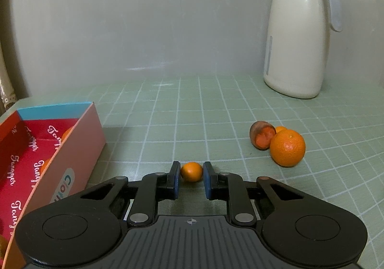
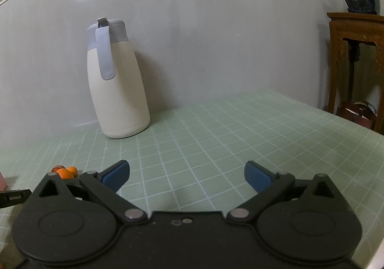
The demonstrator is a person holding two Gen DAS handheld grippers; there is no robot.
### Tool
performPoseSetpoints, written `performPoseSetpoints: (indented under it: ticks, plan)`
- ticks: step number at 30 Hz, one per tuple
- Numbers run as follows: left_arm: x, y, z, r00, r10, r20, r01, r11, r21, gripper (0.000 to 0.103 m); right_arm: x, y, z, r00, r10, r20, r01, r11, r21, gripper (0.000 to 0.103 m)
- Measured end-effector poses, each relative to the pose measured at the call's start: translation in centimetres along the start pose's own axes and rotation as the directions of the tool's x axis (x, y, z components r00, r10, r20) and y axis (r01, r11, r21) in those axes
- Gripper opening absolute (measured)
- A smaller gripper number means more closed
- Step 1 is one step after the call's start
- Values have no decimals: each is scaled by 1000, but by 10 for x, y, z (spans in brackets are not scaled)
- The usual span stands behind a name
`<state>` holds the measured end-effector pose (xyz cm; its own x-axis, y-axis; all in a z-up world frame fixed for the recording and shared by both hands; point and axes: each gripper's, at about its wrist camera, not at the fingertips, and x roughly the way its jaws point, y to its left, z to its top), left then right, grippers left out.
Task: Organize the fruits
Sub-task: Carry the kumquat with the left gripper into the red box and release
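left gripper (image 1: 191, 176) fingers clamp small orange (image 1: 191, 171) on mat (image 1: 168, 113).

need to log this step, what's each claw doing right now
left claw: closed on the small orange, which sits on the green mat.
right claw: open, holding nothing.

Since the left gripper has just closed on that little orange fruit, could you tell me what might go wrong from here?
1. The small orange fruit sits only at the tips of the left gripper, so it may slip out when lifted.
2. The box wall stands close on the left; a low carry could knock it.
3. The large orange leans against the cut fruit; a nudge could roll it.
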<state>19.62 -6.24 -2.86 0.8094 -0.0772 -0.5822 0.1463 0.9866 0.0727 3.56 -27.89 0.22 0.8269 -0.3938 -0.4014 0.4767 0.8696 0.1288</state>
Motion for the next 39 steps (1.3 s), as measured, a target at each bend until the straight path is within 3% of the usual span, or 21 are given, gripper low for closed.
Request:
performPoseSetpoints:
  ticks: [10, 20, 28, 33, 39]
  plan:
    - [-33, 5, -5, 996, 58, 74, -61, 998, 34, 20, -2, 10, -3, 1000, 16, 1, -16, 1000, -23, 102]
    - [-87, 82, -1, 964, 226, 138, -220, 974, -53, 20, -2, 36, -10, 998, 63, -18, -64, 995, -70, 102]
    - [-81, 144, -20, 946, 322, 35, -315, 940, -132, 20, -2, 68, -17, 993, 115, -34, -118, 985, -123, 102]
    - [-72, 161, -29, 945, 325, -25, -325, 930, -174, 20, 2, 89, -22, 989, 136, -53, -142, 977, -158, 102]
    - [-72, 170, -35, 944, 329, -41, -330, 920, -211, 20, 8, 109, -29, 983, 163, -84, -176, 966, -188, 102]
